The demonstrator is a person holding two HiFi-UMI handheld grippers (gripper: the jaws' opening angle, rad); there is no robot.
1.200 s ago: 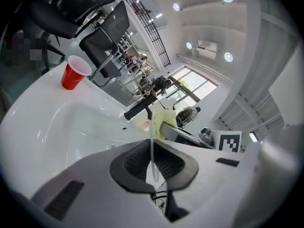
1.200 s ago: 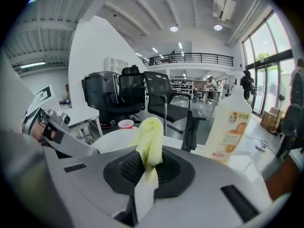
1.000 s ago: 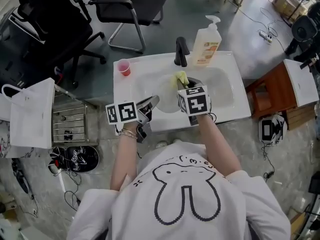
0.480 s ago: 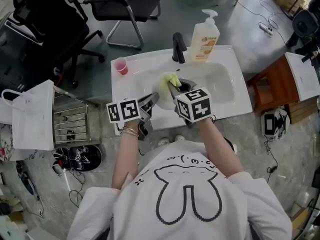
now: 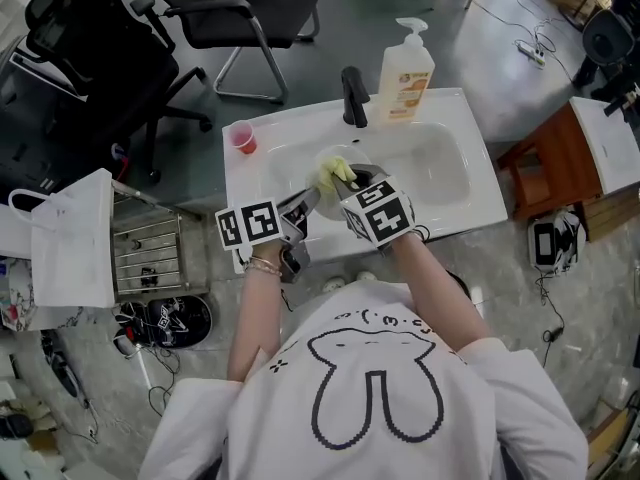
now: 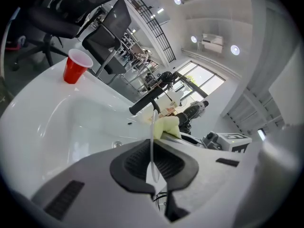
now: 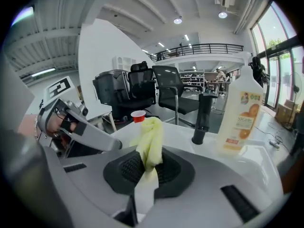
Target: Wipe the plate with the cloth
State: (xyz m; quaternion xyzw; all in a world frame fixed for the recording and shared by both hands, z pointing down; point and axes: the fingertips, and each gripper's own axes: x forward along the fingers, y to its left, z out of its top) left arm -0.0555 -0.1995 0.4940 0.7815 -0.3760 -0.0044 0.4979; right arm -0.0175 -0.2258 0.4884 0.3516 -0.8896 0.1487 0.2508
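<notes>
Only the head view takes in the whole set-up: the person stands at a white sink [image 5: 480, 193] with both grippers over the basin, and two chairs [image 5: 250, 8] stand behind it. From there the plate is a pale disc that is hard to separate from the white basin.

The left gripper view shows it plainly. The plate [image 6: 152, 144] appears edge-on as a thin white line rising straight out of the jaws, and the left gripper [image 5: 306, 202] is pressed together on its rim. The plate's flat faces point to either side of that gripper, and its far edge points toward the tap [image 6: 151, 98].

Only the right gripper view shows the grip on the cloth [image 7: 149, 148]. The right gripper [image 5: 352, 180] pinches the cloth low down, so the yellow roll stands up out of the jaws with its long axis along the gripper's line. That view alone shows the left gripper from the side, with a hand behind it.

In the left gripper view the cloth sits against the plate's right face, above the basin.

There is one plate, one cloth, one red cup [image 5: 242, 138] on the sink's left rim, one tap and one bottle [image 5: 404, 73] beside the tap. There are two grippers.
</notes>
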